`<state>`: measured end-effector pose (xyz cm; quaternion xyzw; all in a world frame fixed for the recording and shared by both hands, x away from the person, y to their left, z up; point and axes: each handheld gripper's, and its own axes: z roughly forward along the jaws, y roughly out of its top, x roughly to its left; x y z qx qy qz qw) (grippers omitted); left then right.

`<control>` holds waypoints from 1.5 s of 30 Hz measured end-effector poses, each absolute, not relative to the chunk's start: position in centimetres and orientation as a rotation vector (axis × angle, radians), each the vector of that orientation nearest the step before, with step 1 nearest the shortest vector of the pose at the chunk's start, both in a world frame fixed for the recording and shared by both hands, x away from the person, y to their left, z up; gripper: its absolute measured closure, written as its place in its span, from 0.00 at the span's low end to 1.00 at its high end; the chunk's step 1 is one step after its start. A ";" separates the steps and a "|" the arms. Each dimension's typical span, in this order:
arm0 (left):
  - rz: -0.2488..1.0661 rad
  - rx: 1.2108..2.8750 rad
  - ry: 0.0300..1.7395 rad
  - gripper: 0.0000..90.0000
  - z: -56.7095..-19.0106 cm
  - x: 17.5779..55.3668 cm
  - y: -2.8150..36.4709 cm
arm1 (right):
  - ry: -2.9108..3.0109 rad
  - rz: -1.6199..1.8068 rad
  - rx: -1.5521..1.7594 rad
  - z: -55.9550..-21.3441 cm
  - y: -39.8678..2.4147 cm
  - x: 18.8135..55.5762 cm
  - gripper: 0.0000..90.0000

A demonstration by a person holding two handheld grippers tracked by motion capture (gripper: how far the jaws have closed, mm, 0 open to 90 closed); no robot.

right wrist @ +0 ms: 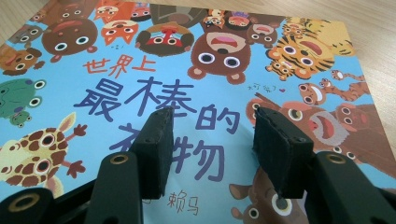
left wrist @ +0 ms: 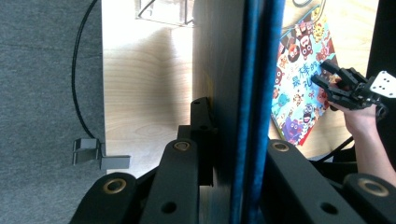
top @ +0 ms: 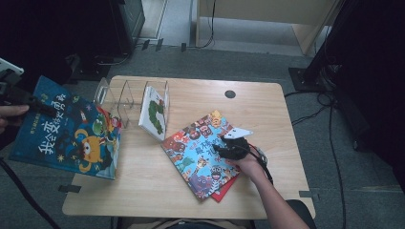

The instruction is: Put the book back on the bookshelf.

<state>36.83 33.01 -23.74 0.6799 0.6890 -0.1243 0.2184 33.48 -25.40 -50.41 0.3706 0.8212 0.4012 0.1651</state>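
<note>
A blue picture book with an orange monster (top: 67,131) hangs tilted past the table's left edge, and my left gripper (top: 45,109) is shut on its upper edge. In the left gripper view the book's blue edge (left wrist: 254,93) runs upright between the jaws of the left gripper (left wrist: 233,112). A second book with cartoon animals on light blue (top: 200,152) lies flat at the table's middle right. My right gripper (top: 224,145) hovers over its right edge, open. In the right gripper view that gripper (right wrist: 210,130) has nothing between its pads above the cover (right wrist: 140,70).
A clear acrylic rack (top: 124,98) stands at the back left of the wooden table (top: 267,119), with a white caterpillar book (top: 154,112) leaning in its right slot. A red book (top: 224,191) peeks out under the animal book. Cables lie on the floor at right.
</note>
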 end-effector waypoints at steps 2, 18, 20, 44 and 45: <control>-0.334 1.885 1.909 0.91 -23.6 37.2 32.9 | 2.339 1.144 1.057 -50.4 -25.4 33.5 0.53; -0.324 1.914 1.941 0.91 -23.6 40.2 31.6 | 2.348 1.162 1.065 -50.3 -25.6 33.4 0.52; -0.318 1.918 1.945 0.91 -23.5 40.5 31.4 | 2.346 1.165 1.072 -50.2 -25.7 33.3 0.52; -0.310 1.950 1.952 0.91 -23.6 45.5 31.3 | 2.363 1.226 1.045 -50.0 -25.7 31.7 0.52; -0.312 1.949 1.952 0.92 -23.6 45.8 31.2 | 2.361 1.226 1.041 -49.9 -25.8 31.7 0.52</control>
